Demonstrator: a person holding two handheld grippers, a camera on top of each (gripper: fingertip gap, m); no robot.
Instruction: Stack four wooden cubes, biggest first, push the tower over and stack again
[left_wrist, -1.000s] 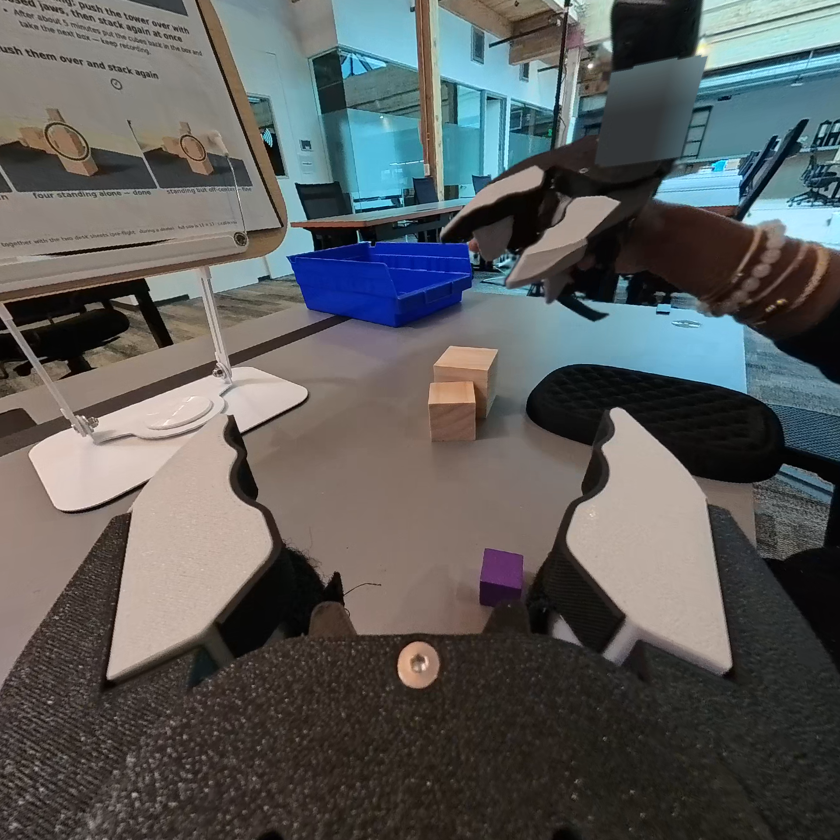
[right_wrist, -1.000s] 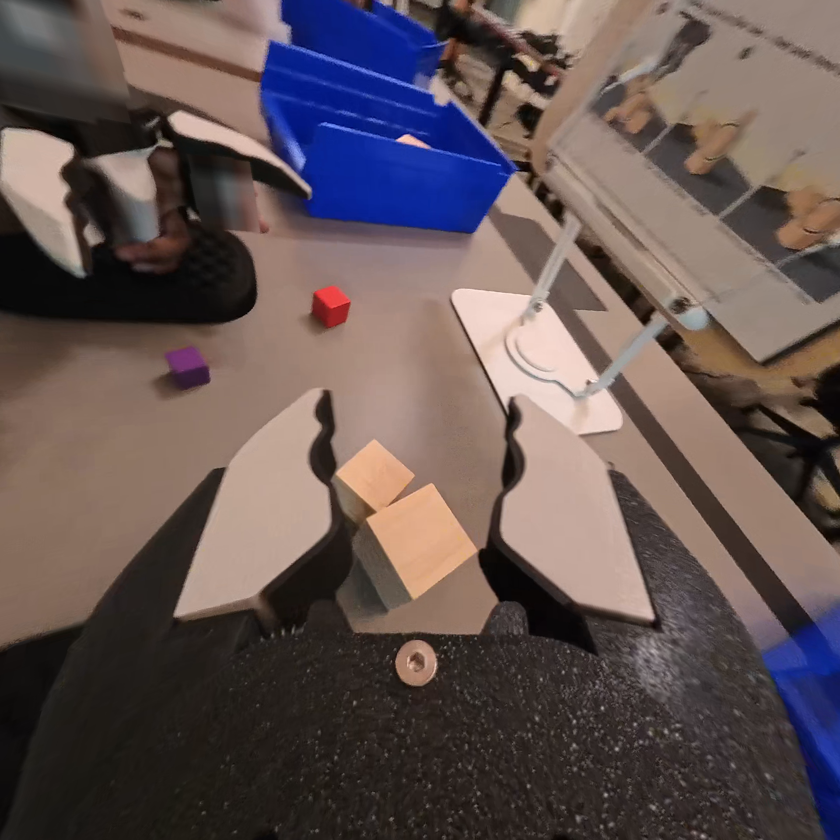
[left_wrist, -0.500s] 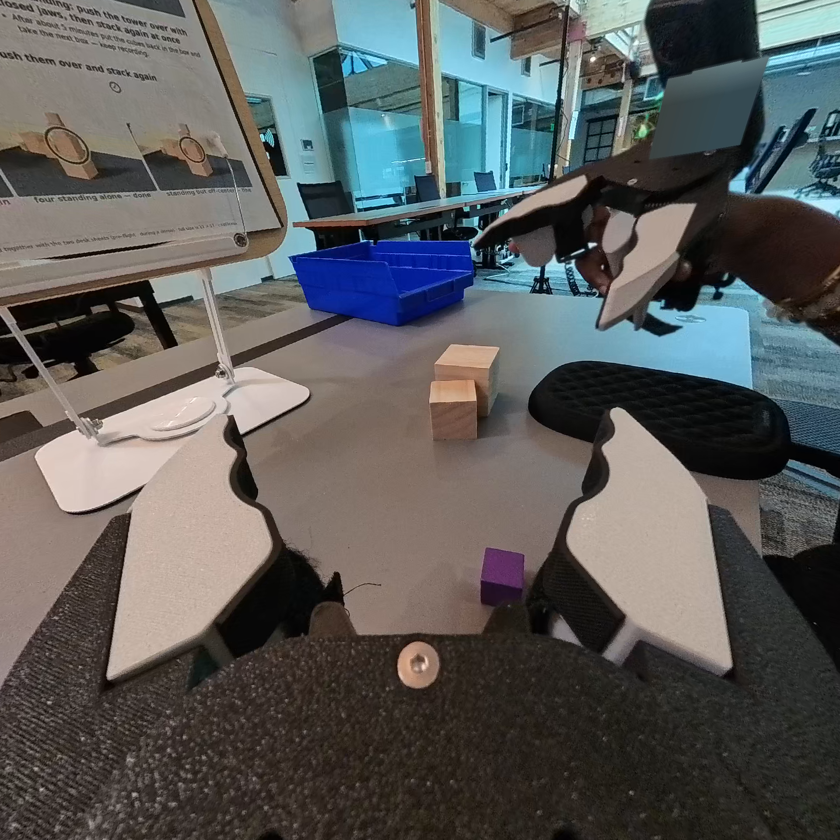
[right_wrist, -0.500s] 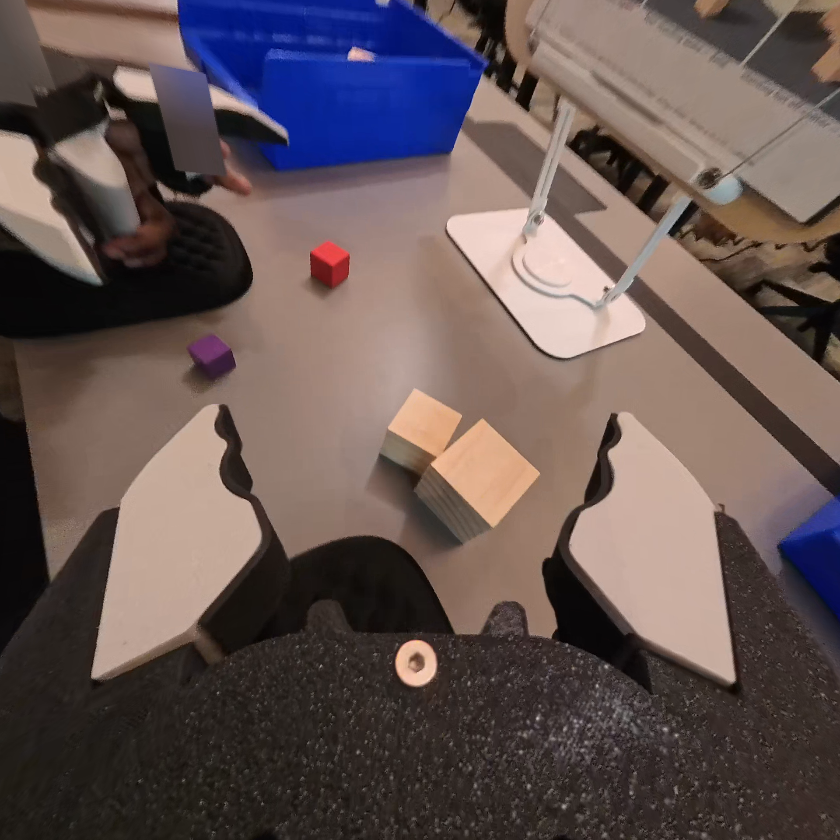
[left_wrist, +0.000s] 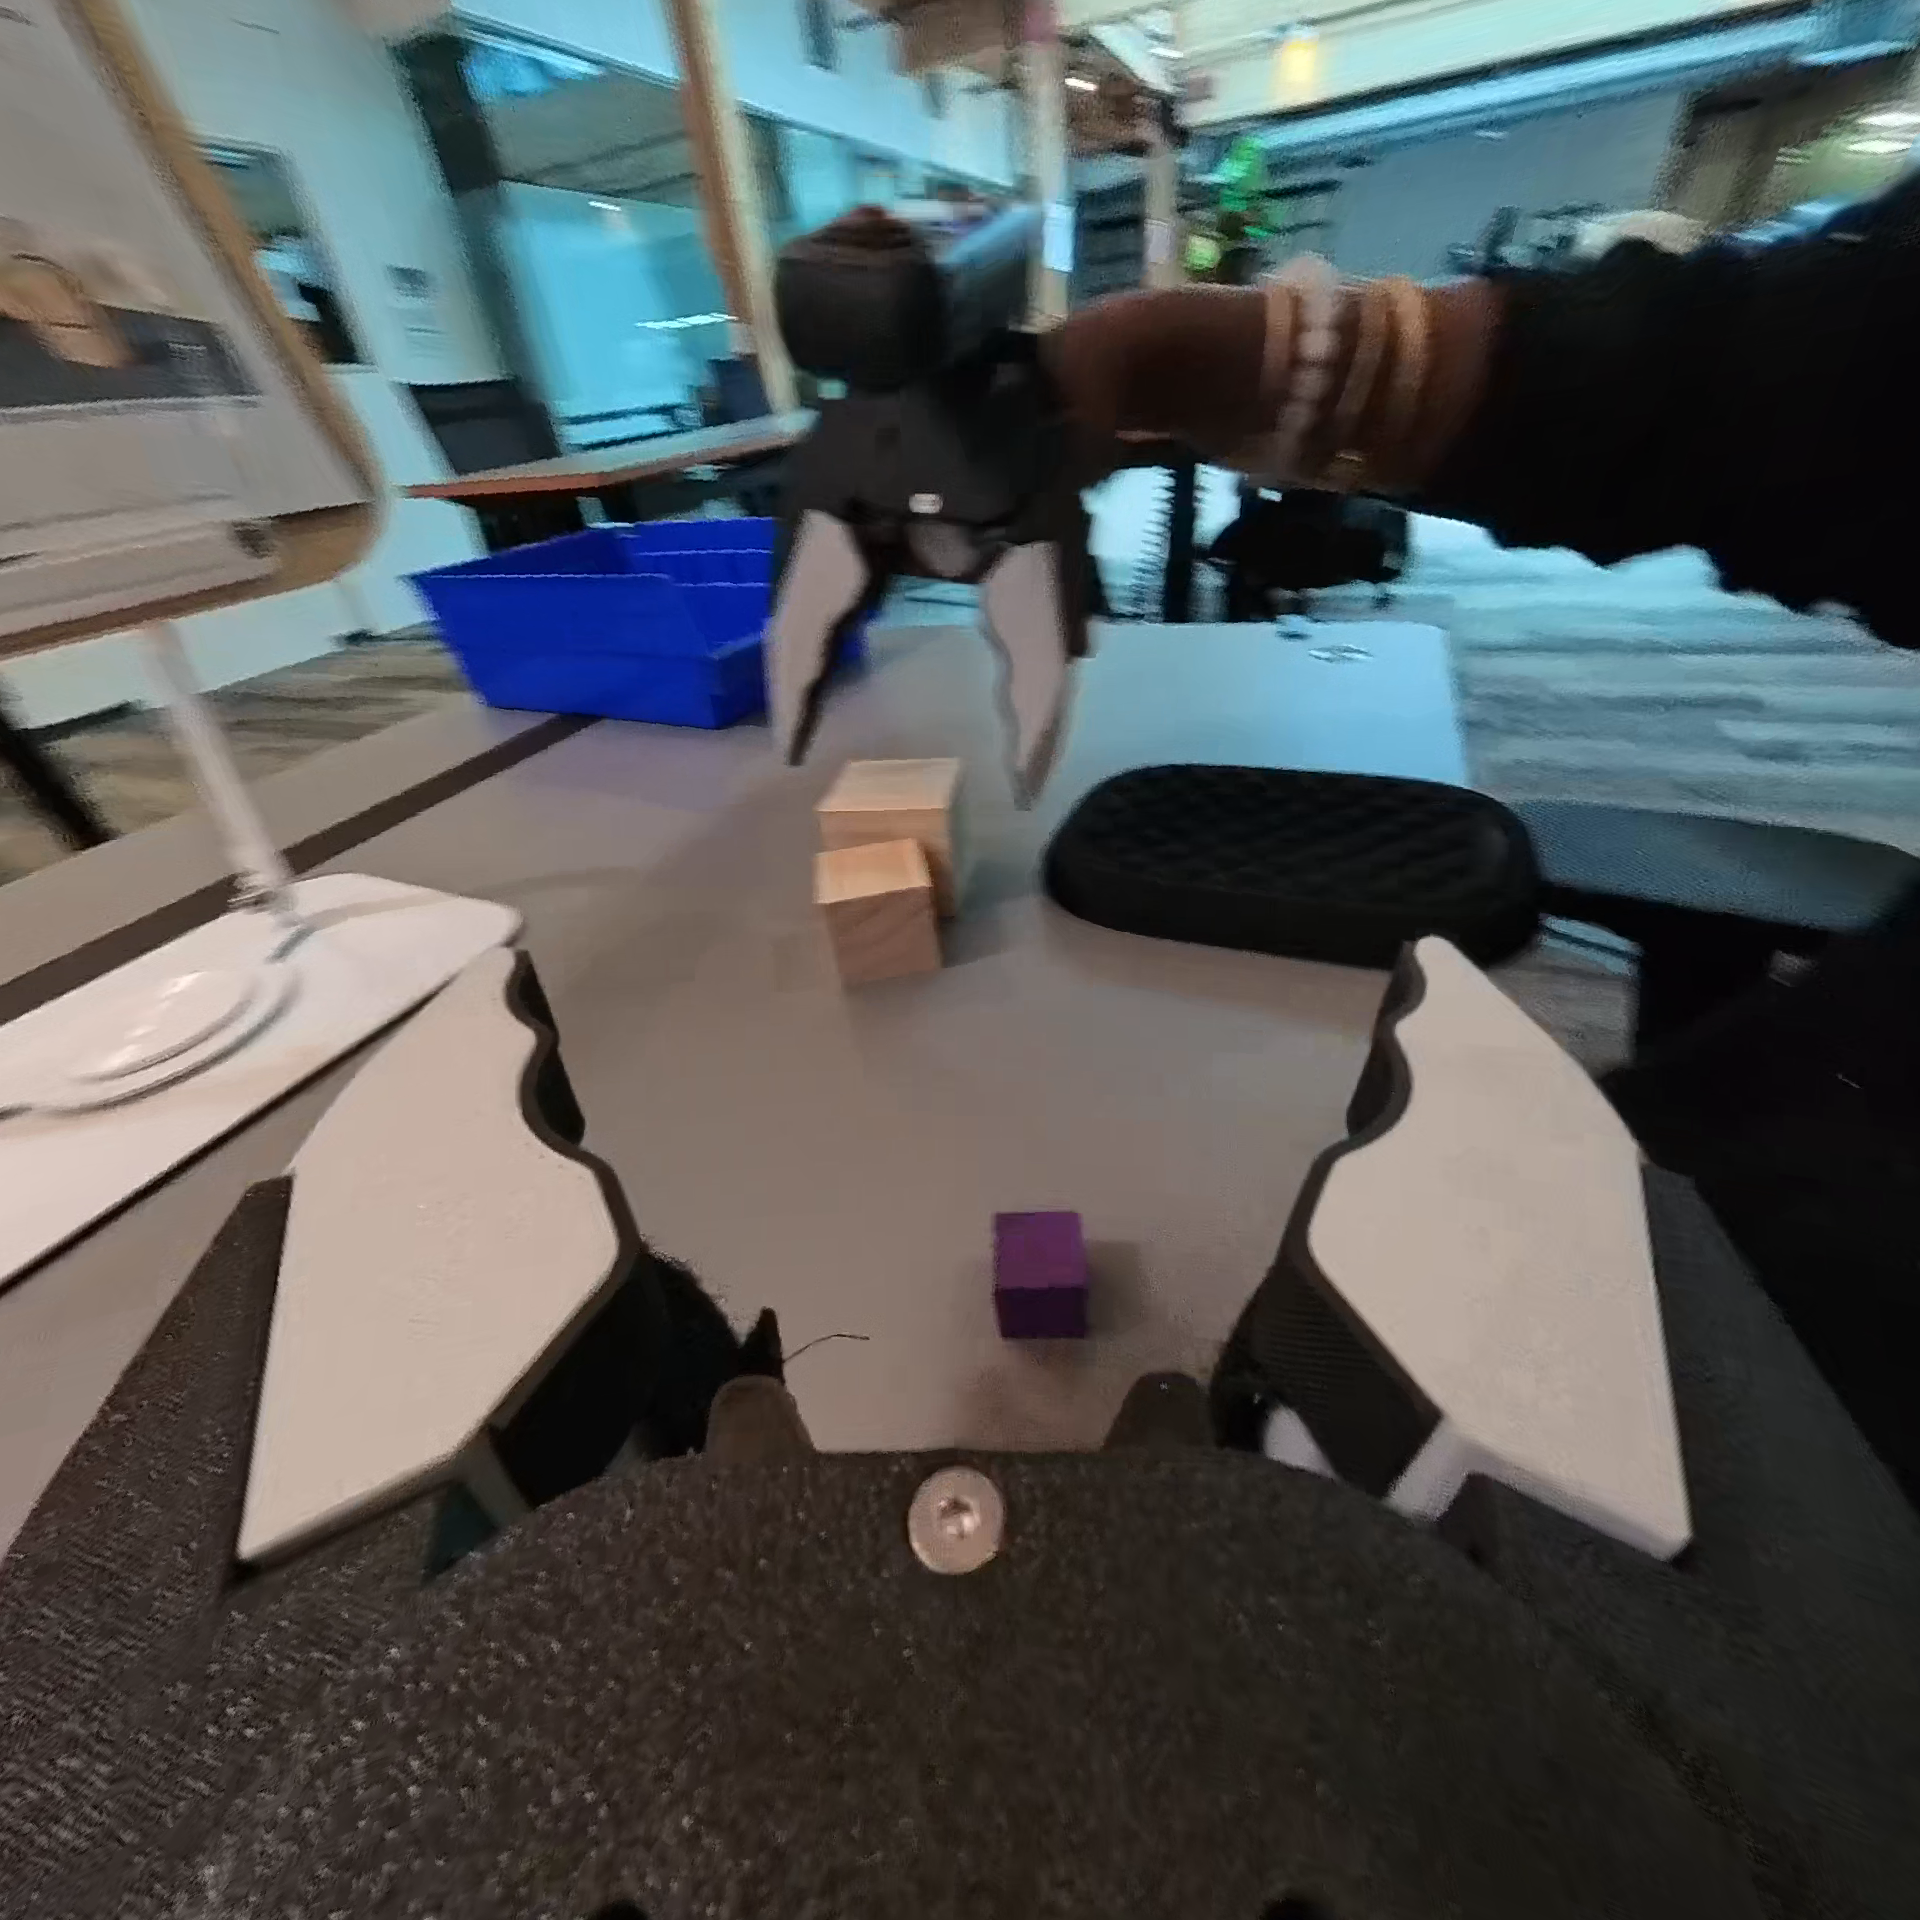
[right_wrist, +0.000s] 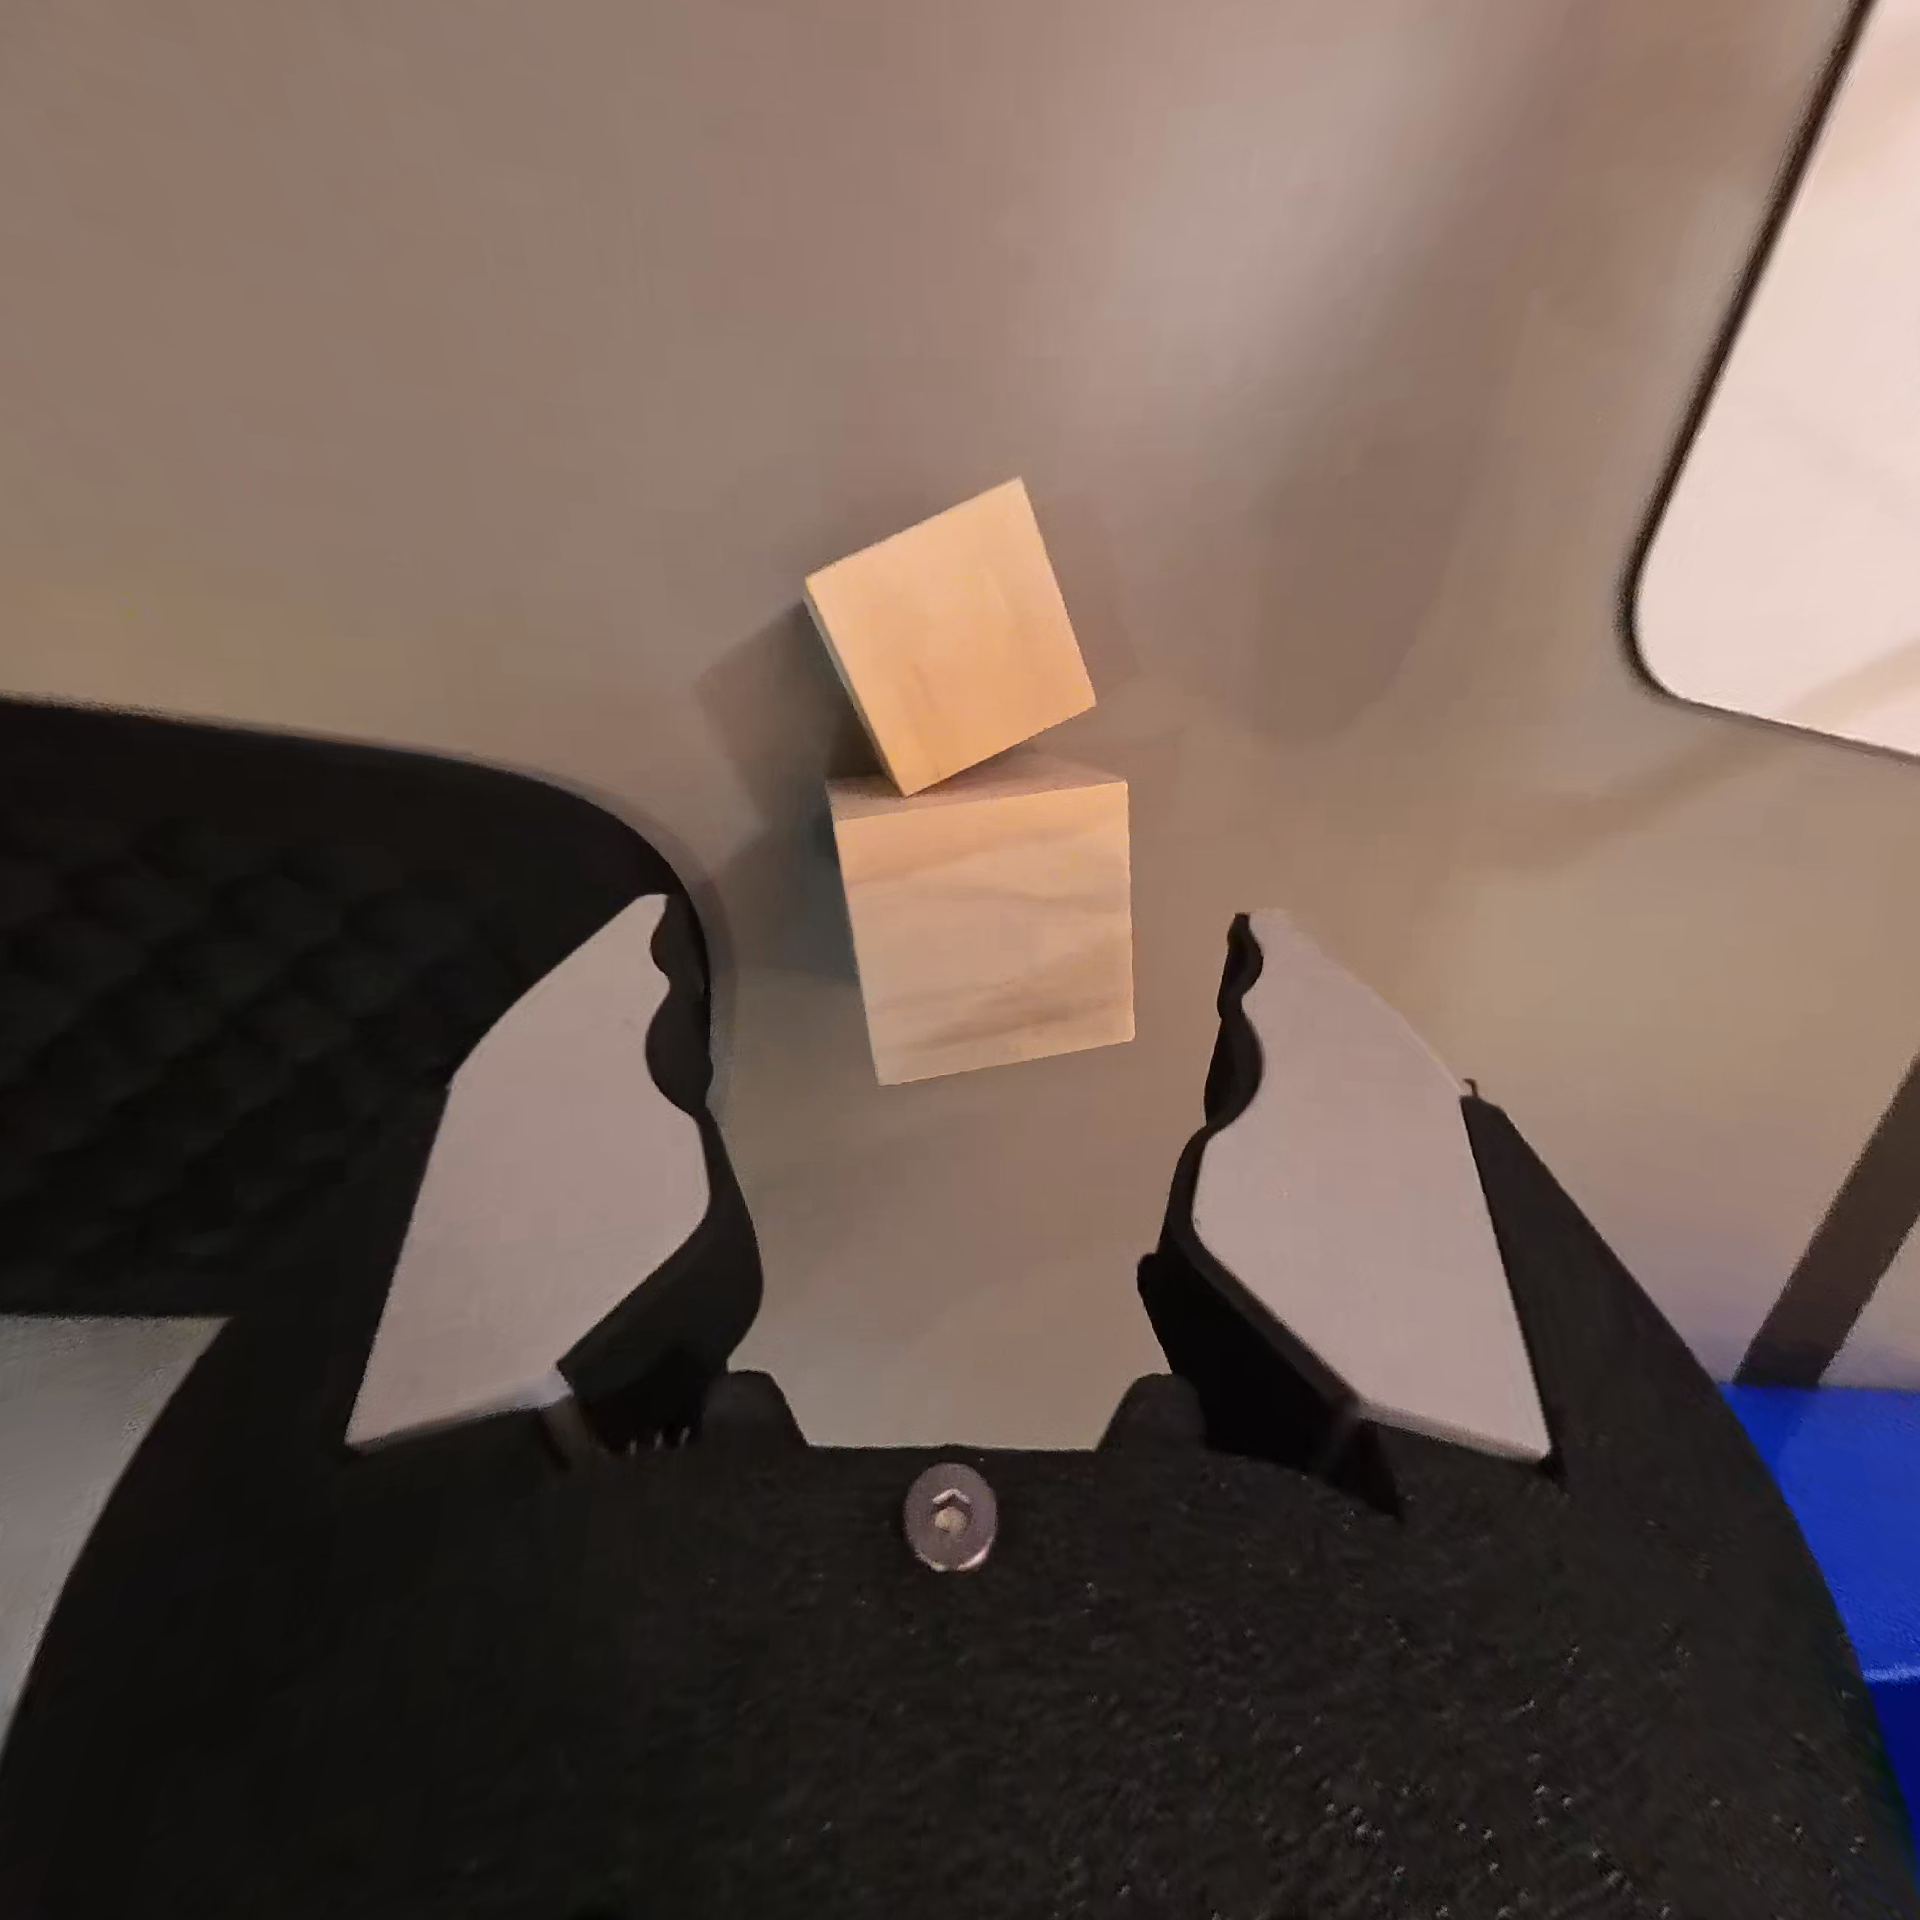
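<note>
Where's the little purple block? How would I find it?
Look on the grey table, close in between the left gripper's wide-open white fingers. The purple cube sits there alone, smaller than the two touching wooden cubes farther back, and the only coloured one.

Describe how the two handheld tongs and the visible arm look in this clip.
Both tongs share a black, grainy body, a silver screw at centre, and flat pale-grey fingers with wavy black inner edges. The arm behind the right one wears a dark sleeve and stacked beaded bracelets.
</note>
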